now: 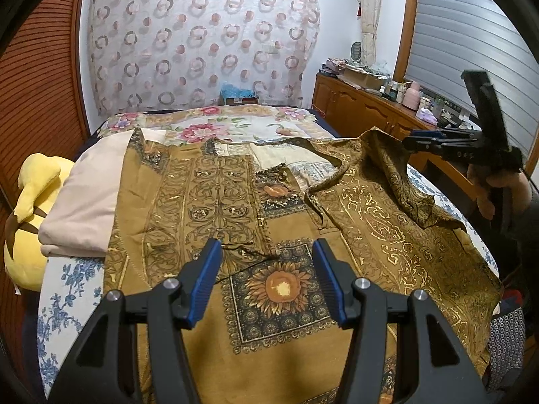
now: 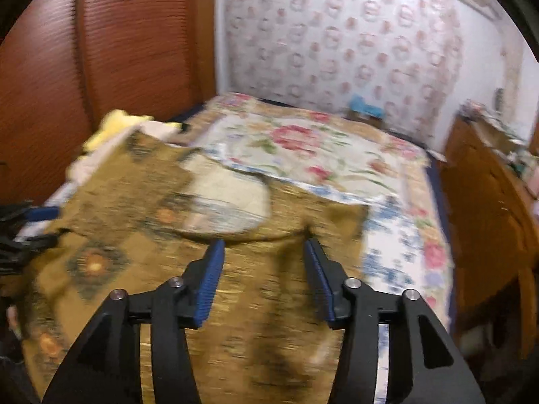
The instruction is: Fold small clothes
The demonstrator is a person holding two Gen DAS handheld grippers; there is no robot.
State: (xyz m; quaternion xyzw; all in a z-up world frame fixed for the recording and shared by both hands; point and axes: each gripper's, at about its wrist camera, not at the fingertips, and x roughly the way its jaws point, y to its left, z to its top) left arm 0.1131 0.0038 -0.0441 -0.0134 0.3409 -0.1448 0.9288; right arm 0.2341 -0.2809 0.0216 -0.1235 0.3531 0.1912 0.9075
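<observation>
Left wrist view: bed (image 1: 77, 289) fills lower frame; gold patterned garment (image 1: 269, 222) spread flat across centre, right part rumpled. Left tool (image 1: 267, 281) bottom centre, jaws apart, empty. Right tool (image 1: 409, 138) at right edge, state unclear here. Right wrist view blurred: right tool (image 2: 262, 277) jaws apart over garment. No legible writing.

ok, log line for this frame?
phase: pre-grasp | left gripper: open, empty | right gripper: open, empty | gold garment: spread on bed, right side rumpled
</observation>
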